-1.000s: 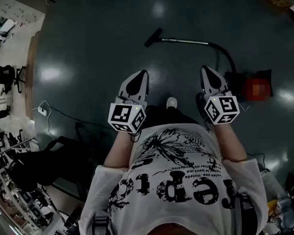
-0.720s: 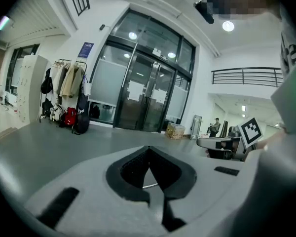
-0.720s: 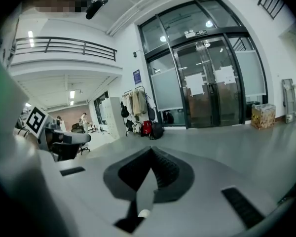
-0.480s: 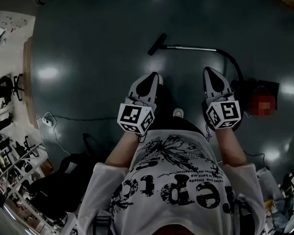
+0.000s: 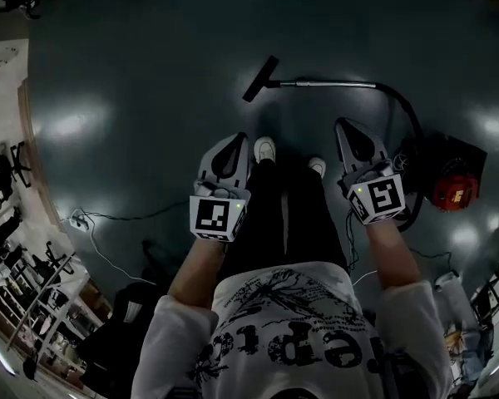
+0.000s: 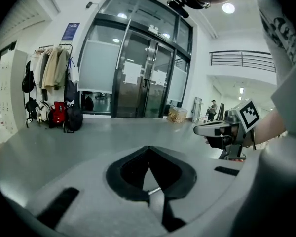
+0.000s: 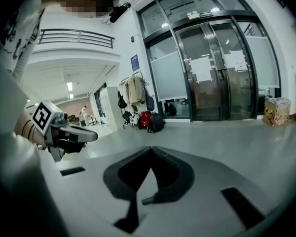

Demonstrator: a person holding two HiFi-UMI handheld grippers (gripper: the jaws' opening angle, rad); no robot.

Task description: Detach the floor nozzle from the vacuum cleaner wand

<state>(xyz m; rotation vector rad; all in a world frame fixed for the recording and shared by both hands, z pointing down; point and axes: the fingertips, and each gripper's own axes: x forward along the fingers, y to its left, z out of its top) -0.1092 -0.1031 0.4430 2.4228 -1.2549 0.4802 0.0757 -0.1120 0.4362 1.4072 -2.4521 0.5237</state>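
With the left hand-held gripper (image 5: 230,146) and right hand-held gripper (image 5: 353,136) closed and empty, reaching the floor nozzle (image 5: 260,78) may merely shove it.

Glossy grey floor (image 5: 150,48), glass doors (image 6: 138,78), what looks like coats hanging (image 6: 52,70).

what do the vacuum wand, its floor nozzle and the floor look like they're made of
Wand: probably metal, a bright silvery tube with a sheen. Floor nozzle: likely matte black plastic, no glint, but too small to be sure. Floor: hard, smooth, glossy surface, since lights mirror in it as soft patches.
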